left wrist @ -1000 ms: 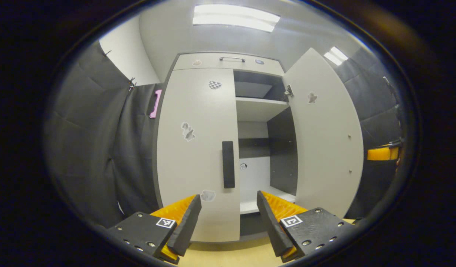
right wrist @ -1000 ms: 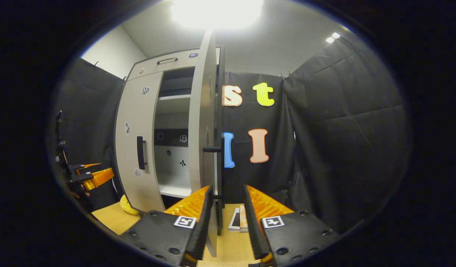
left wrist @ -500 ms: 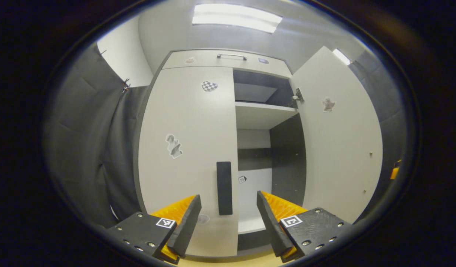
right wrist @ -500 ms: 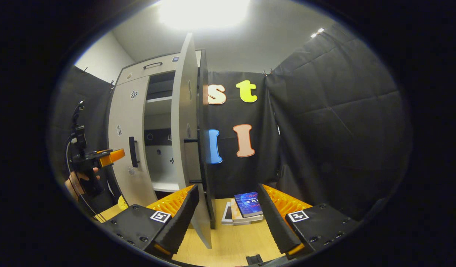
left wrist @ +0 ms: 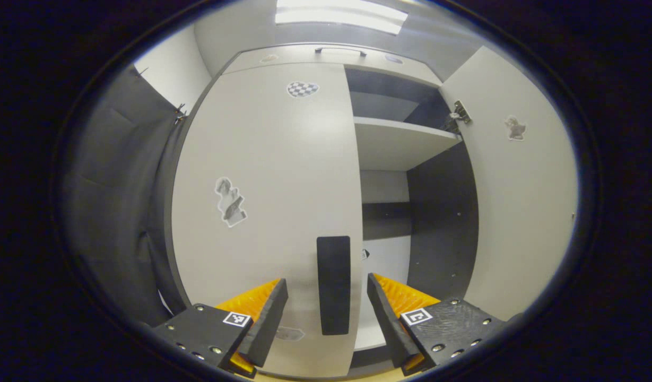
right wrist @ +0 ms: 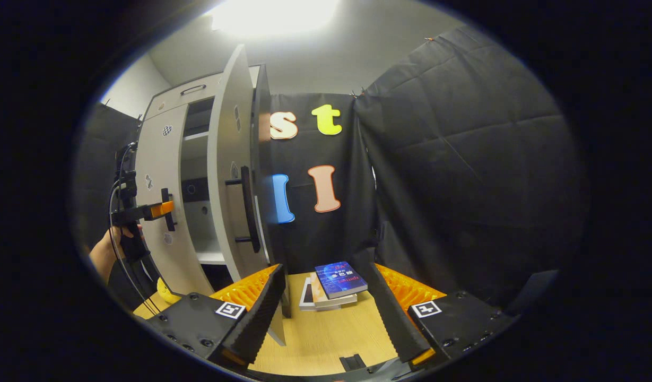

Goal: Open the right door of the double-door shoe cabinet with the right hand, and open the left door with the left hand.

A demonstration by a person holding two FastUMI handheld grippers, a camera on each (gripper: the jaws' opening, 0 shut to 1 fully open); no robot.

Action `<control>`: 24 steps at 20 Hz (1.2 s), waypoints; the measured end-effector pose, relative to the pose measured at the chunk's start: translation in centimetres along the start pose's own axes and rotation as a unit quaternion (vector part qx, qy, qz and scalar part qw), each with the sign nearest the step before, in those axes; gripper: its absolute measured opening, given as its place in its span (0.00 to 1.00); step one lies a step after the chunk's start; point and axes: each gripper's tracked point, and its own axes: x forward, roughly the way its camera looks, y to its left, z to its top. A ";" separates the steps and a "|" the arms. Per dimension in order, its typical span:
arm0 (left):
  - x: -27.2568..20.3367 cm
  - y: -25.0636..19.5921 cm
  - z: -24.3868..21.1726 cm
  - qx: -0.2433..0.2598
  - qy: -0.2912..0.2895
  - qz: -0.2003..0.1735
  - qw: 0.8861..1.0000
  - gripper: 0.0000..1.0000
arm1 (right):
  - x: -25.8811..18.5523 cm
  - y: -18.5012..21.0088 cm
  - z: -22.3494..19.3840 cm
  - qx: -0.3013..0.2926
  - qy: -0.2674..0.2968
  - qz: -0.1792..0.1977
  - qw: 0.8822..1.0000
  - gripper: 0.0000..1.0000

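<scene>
Inside the shoe cabinet (left wrist: 283, 159), bare shelves (left wrist: 397, 146); right door (left wrist: 522, 201) open.

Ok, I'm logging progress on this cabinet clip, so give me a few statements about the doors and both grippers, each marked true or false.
1. The right door stands swung open, showing the shelf inside. True.
2. The left door is already open. False: it is closed, flush with the cabinet front.
3. The left gripper is open, with the left door's black handle seen between its fingers. True.
4. The right gripper is shut on the right door's handle. False: it is open and apart from the handle, clear of the door.
5. A stack of books lies on the wooden floor ahead of the right gripper. True.
</scene>
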 end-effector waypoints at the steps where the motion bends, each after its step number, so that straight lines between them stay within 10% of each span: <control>1: 0.5 0.0 -0.3 -0.002 0.007 -0.003 1.000 0.87 | 0.1 -0.1 -0.1 0.003 0.003 -0.002 1.000 0.97; 3: 1.4 -0.1 -0.7 -0.006 0.018 -0.004 1.000 0.87 | 0.3 -0.3 -0.4 0.005 0.009 -0.003 1.000 0.98; 14: 0.8 -0.8 -1.7 -0.013 0.034 -0.011 0.999 0.14 | 0.7 1.2 -1.8 -0.019 0.015 0.024 0.999 0.98; 24: -4.3 0.3 -0.9 -0.024 0.038 -0.013 0.999 0.10 | 0.8 2.2 -1.6 -0.009 0.013 0.072 0.997 0.98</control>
